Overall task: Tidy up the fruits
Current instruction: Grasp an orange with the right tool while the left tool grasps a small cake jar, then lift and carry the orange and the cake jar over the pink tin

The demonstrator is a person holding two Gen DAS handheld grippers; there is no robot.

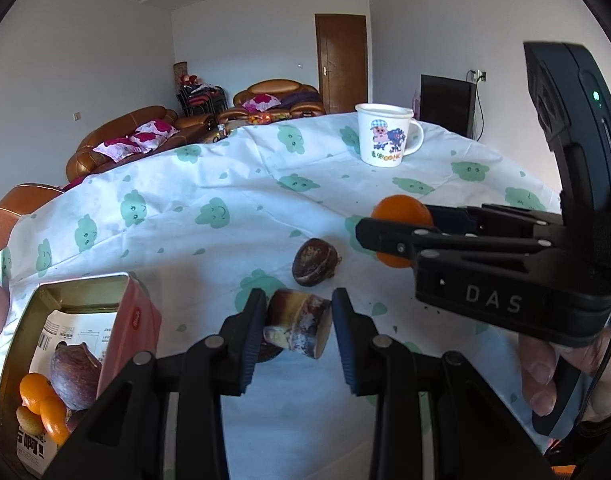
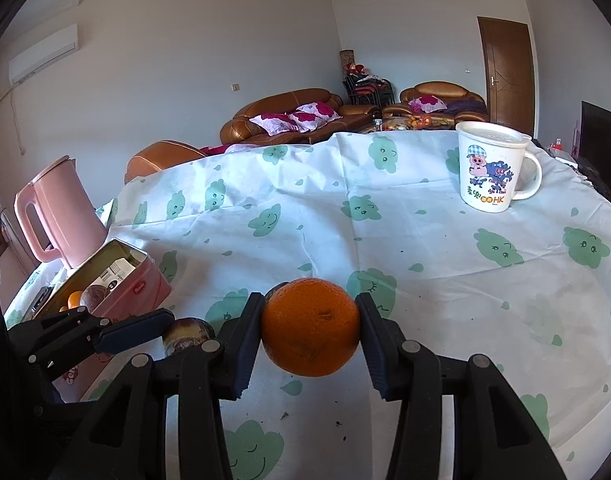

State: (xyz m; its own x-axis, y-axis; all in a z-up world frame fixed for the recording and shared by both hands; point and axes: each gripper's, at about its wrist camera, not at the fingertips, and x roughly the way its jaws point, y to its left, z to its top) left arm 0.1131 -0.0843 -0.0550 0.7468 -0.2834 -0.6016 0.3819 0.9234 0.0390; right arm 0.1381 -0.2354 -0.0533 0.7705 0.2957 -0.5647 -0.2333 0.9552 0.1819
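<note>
My left gripper (image 1: 298, 326) is shut on a brown sugarcane-like chunk (image 1: 299, 323), held just above the tablecloth. A dark round fruit (image 1: 314, 262) lies on the cloth beyond it. My right gripper (image 2: 310, 330) is shut on an orange (image 2: 310, 326); it also shows in the left wrist view (image 1: 401, 236), to the right. The pink tin box (image 1: 131, 320) stands open at the left, holding small oranges (image 1: 33, 392) and a purple-brown fruit (image 1: 74, 376). The box also shows in the right wrist view (image 2: 133, 288), with my left gripper's finger (image 2: 133, 330) in front of it.
A white cartoon mug (image 2: 490, 168) stands at the far right of the table. A pink kettle (image 2: 57, 212) stands behind the box at the left edge. The white cloth with green clouds (image 2: 385, 240) covers the table. Sofas stand beyond.
</note>
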